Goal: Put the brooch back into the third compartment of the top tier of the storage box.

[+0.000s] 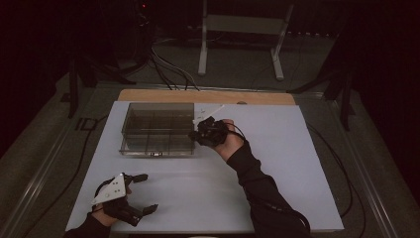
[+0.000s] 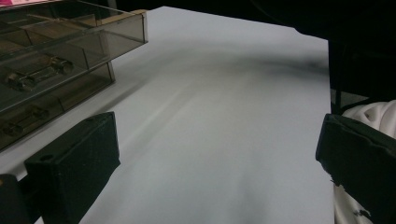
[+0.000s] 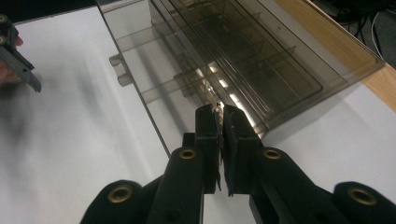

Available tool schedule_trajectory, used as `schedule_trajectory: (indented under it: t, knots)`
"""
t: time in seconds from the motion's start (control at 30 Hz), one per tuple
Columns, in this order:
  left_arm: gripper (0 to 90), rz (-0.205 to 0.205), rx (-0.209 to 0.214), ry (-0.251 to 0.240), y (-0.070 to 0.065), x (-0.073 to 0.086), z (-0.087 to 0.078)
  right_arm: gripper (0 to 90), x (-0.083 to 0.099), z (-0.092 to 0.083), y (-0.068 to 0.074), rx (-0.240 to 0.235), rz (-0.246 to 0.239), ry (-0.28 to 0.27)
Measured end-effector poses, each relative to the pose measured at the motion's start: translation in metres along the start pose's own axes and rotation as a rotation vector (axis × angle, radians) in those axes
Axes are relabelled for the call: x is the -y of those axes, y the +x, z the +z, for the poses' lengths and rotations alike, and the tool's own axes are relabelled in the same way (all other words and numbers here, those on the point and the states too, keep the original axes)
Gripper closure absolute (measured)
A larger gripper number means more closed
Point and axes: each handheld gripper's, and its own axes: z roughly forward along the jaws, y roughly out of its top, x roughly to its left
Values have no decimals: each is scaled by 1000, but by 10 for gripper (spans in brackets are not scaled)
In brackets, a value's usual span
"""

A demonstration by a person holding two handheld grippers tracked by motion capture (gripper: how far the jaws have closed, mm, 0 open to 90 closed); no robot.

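— Where was your right gripper (image 3: 219, 112) at that moment?

— I had it at the right-hand end of the smoky clear compartment box (image 1: 157, 130), close against its edge. In the right gripper view my two black jaws stood pressed together, and a small thin metal piece (image 3: 218, 108) poked out between their tips. I couldn't tell what kind of part it was; it was too small.

— So it was holding something?

— Yes, the jaws were clamped on that little piece, just above the box's near corner.

— And the box itself?

— It sat on the white table top (image 1: 277, 163), toward the far side, left of the middle, with the wooden strip (image 1: 205, 95) of the table behind it. It was split into several compartments. In the left gripper view I could see small metal parts (image 2: 35, 74) lying in some of them.

— What about your left gripper (image 1: 144, 193)?

— I held it low at the near left corner of the table, well apart from the box. Its jaws stood wide, with nothing but bare table between them.
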Motion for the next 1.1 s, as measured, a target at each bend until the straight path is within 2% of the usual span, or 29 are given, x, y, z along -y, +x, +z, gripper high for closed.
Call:
schedule_trajectory:
  t: [0.5,0.67,1.1]
  knots:
    - [6,8,1,0,-1,-1,0,857,-15,20,9,-36,-17,10]
    - [6,2,1,-4,-1,0,0,856,-17,28,12,-61,-33,15]
    - [6,5,-2,1,-1,0,-1,854,-16,43,9,-89,-47,32]
